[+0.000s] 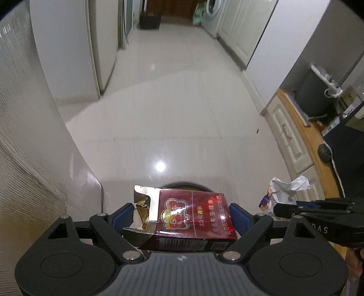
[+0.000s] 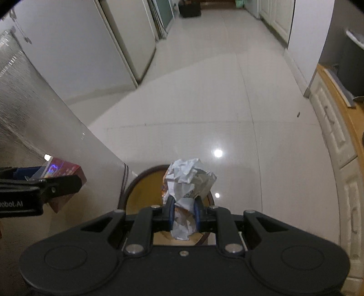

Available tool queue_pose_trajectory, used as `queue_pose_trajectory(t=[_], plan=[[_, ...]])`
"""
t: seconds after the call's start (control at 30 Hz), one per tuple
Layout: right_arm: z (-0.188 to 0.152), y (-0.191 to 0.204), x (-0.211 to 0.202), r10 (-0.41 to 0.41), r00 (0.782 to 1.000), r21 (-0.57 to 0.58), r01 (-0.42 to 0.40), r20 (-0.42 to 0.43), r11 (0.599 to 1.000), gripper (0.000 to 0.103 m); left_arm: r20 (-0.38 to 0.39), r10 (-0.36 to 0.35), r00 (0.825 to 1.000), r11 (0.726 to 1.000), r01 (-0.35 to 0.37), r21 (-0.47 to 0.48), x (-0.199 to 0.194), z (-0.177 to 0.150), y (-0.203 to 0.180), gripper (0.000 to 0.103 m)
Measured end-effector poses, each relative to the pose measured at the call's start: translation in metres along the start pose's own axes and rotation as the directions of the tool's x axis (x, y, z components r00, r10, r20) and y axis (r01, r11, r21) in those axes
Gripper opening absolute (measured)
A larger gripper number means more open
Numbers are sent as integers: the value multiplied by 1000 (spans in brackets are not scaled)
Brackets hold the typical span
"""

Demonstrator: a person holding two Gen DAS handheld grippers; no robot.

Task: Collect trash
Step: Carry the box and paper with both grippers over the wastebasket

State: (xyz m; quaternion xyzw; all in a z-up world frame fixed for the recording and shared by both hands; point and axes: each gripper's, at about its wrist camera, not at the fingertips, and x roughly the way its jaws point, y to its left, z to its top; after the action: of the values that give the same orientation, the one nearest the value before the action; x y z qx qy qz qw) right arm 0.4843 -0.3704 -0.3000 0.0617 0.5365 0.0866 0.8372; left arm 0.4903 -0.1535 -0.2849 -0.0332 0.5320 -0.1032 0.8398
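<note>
My left gripper (image 1: 180, 216) is shut on a dark red cigarette pack (image 1: 191, 218) with its foil top torn open, held flat above the floor. It also shows at the left of the right wrist view (image 2: 66, 173). My right gripper (image 2: 184, 211) is shut on a crumpled white paper wrapper (image 2: 188, 179). The wrapper also shows at the right of the left wrist view (image 1: 284, 191). Both grippers hover side by side over a round brown-rimmed container (image 2: 145, 193) with a yellow-brown inside, seen below the wrapper.
A glossy white tiled floor (image 1: 173, 113) runs ahead down a hallway. A tall shiny panel (image 1: 34, 136) stands close on the left. White cabinets with a wooden top (image 1: 302, 132) line the right. A washing machine (image 1: 213, 13) and a dark box (image 1: 150, 20) stand far ahead.
</note>
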Motion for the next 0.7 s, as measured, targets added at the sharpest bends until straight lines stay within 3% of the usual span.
queue_pose_trajectory(t=[0.2, 0.5, 0.7], plan=[[4, 3, 34, -36, 997, -11, 35, -68, 999, 18, -102, 0, 995, 1000, -1, -11, 49, -8, 8, 89], [-1, 9, 74, -41, 985, -44, 34, -166, 998, 18, -220, -58, 974, 998, 63, 18, 102, -31, -2, 89], [-12, 8, 101, 10, 968, 6, -9, -249, 1000, 20, -286, -17, 958, 1000, 20, 10, 124, -45, 13, 89]])
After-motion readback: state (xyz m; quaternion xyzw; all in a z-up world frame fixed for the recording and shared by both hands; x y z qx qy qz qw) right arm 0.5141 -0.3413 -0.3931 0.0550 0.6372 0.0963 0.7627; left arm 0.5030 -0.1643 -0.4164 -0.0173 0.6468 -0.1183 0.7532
